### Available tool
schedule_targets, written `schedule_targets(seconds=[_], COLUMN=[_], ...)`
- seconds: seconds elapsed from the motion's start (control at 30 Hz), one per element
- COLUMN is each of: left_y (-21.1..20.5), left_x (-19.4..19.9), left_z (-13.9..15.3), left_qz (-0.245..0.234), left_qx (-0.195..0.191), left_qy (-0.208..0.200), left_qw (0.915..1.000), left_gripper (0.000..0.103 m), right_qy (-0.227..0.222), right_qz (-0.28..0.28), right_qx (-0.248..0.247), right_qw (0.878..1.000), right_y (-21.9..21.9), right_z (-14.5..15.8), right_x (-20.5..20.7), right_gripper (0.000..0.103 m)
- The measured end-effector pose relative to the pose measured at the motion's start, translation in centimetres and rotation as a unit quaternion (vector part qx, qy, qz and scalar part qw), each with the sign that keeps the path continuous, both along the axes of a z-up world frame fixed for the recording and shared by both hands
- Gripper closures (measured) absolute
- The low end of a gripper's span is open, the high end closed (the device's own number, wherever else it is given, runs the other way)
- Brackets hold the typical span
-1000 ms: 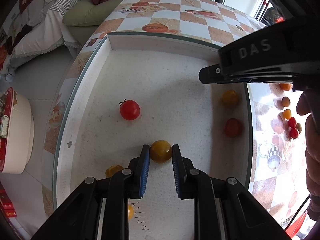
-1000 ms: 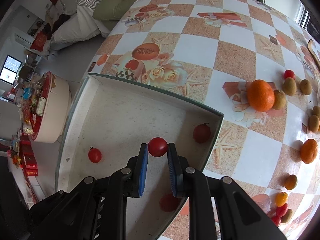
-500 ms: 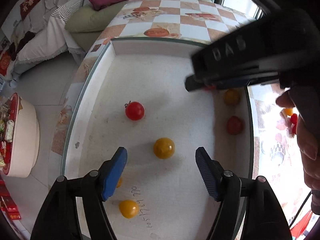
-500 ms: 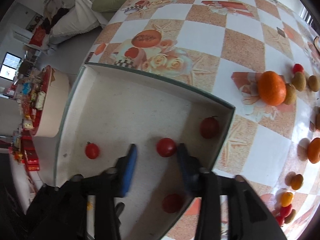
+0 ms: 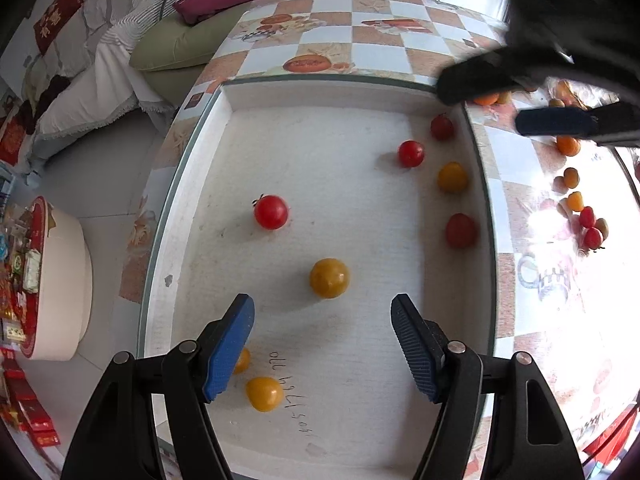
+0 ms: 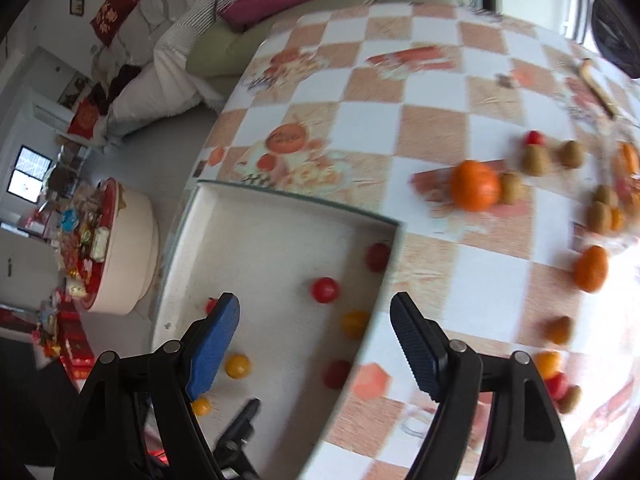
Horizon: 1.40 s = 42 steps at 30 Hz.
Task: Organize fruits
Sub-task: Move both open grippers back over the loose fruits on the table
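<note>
A white tray [image 5: 192, 216] holds several red and yellow cherry tomatoes. My left gripper [image 5: 322, 344] is open and empty above the tray; a yellow tomato [image 5: 329, 278] lies just ahead of its jaws and a red one [image 5: 271, 212] farther left. My right gripper [image 6: 316, 338] is open and empty, raised over the tray's right rim [image 6: 384, 280]. A red tomato [image 6: 325, 289] lies in the tray ahead of it. The right gripper shows blurred at the upper right of the left wrist view [image 5: 556, 120].
Loose oranges [image 6: 475, 185], kiwis [image 6: 536, 160] and small tomatoes [image 5: 588, 224] are scattered on the checkered tablecloth [image 6: 432, 92] right of the tray. A green sofa [image 5: 176, 52] and a white round box [image 5: 60, 284] stand off the table's left edge.
Both grippers opened and let go of their tomatoes into the tray, then pulled back. The right gripper lifted and swung toward the table's right side.
</note>
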<state>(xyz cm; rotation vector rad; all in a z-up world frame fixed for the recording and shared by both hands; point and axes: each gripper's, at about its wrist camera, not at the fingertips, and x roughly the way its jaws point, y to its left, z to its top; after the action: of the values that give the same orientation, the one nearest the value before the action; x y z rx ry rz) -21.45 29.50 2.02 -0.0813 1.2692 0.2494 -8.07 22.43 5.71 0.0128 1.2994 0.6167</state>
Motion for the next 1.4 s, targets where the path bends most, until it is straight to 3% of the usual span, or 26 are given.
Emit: schedule_targets(seconds=[0.3, 0.47, 0.6, 0.67, 0.8, 0.97, 1.4], left_y=[-3.6, -6.8, -9.6, -11.0, -13.7, -16.1, -18.8], left_x=[2.2, 3.9, 5.9, 6.8, 8.6, 10.2, 12.9], left_z=[2.6, 4.3, 4.1, 3.5, 1.6, -0.8, -2.3], left_qz=[-0.041, -0.072, -0.097, -0.104, -0.122, -0.157, -0.200], left_qx=[-0.001, -0.016, -0.045, -0.071, -0.082, -0.065, -0.076], left_qy=[-0.020, -0.035, -0.024, -0.014, -0.004, 0.002, -0.010], left_qw=[0.9990, 0.9967, 0.9939, 0.9920, 0.9891, 0.9854, 0.9768], left_gripper=[0.031, 0.031, 0.031, 0.031, 0.031, 0.031, 0.031], right_qy=[-0.009, -0.012, -0.004, 0.000, -0.005, -0.014, -0.033], right_qz=[-0.082, -0.120, -0.137, -0.142, -0.130, -0.096, -0.061], right_qx=[-0.043, -0.084, -0.107, -0.109, -0.114, -0.119, -0.084], right_qw=[0.996, 0.989, 0.985, 0.984, 0.985, 0.988, 0.994], right_y=[-10.4, -16.7, -20.3, -21.4, -22.4, -22.0, -22.4], right_z=[0.6, -0.1, -1.4, -1.9, -2.9, -4.0, -5.1], right_x=[-2.1, -3.5, -4.0, -4.1, -4.4, -4.5, -3.9], right_gripper=[0.022, 0.022, 0.023, 0.022, 0.023, 0.048, 0.051])
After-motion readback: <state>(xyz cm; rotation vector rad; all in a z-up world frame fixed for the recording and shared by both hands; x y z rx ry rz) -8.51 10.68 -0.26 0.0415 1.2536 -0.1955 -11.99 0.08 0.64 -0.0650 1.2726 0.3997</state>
